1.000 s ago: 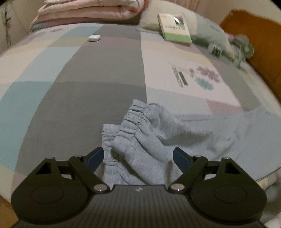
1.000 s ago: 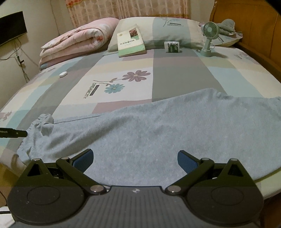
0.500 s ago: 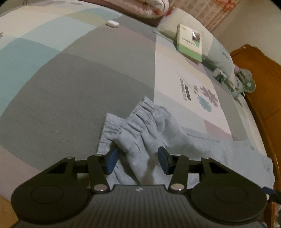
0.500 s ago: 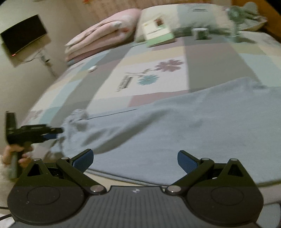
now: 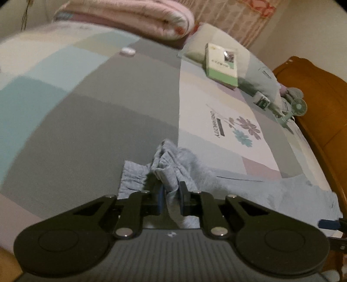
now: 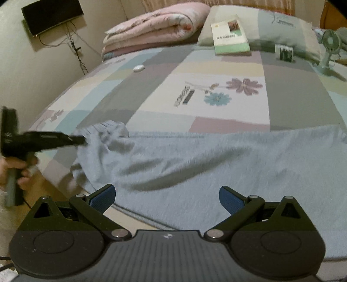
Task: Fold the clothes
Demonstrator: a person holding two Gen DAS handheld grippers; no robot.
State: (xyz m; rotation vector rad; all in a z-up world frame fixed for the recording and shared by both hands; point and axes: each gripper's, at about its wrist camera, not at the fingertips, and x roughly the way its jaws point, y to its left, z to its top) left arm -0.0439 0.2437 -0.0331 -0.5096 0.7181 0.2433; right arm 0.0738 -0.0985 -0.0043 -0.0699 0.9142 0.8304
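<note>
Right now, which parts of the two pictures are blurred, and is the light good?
Left wrist view: dim warm light, left side of the bed smeared, left gripper fairly sharp. Right wrist view: pale blue garment and the hand motion-blurred, right gripper sharp.

Lying on the bed [image 6: 299,102]: one light-blue garment [image 6: 216,164], one folded pink quilt [image 6: 156,28], one pillow [image 6: 282,28], one green-and-white book [image 6: 229,34], one small white oval device [image 6: 138,68], one small printed box [image 6: 284,53] and one desk fan [image 6: 329,46]. Working over it: two grippers, left gripper [image 5: 170,200] and right gripper [image 6: 167,198]. Hanging on the wall: one black screen [image 6: 52,15].
</note>
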